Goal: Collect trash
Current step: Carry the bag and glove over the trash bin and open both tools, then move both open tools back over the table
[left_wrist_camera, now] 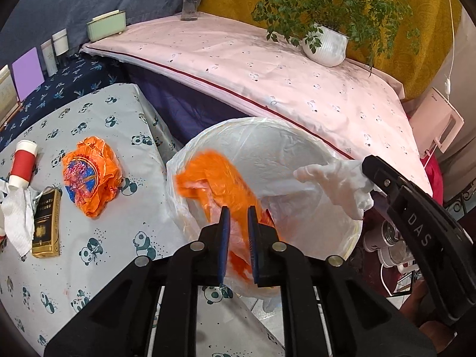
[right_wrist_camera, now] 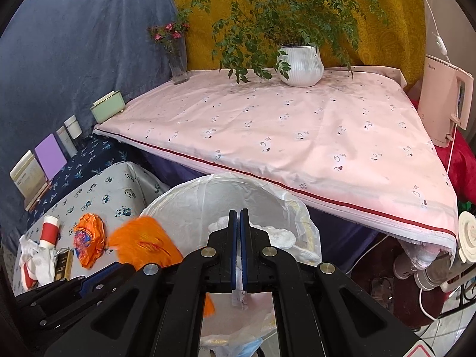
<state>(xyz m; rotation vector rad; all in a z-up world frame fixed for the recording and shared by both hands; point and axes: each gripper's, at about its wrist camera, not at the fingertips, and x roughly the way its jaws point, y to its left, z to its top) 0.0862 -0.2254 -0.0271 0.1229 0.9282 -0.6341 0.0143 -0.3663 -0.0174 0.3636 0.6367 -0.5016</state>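
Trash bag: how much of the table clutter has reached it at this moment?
Done: nothing visibly settled in the trash bag. In hand: a blurred orange bag over its mouth ahead of the left gripper; right gripper pinches white material. Left: orange wrapper, paper cup, tissue, gold box.

Left tool parted, right tool pressed together.

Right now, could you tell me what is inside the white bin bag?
An orange plastic bag is dropping into the white bin bag, just off the left gripper. The bag's bottom is hidden by the orange plastic and the fingers.
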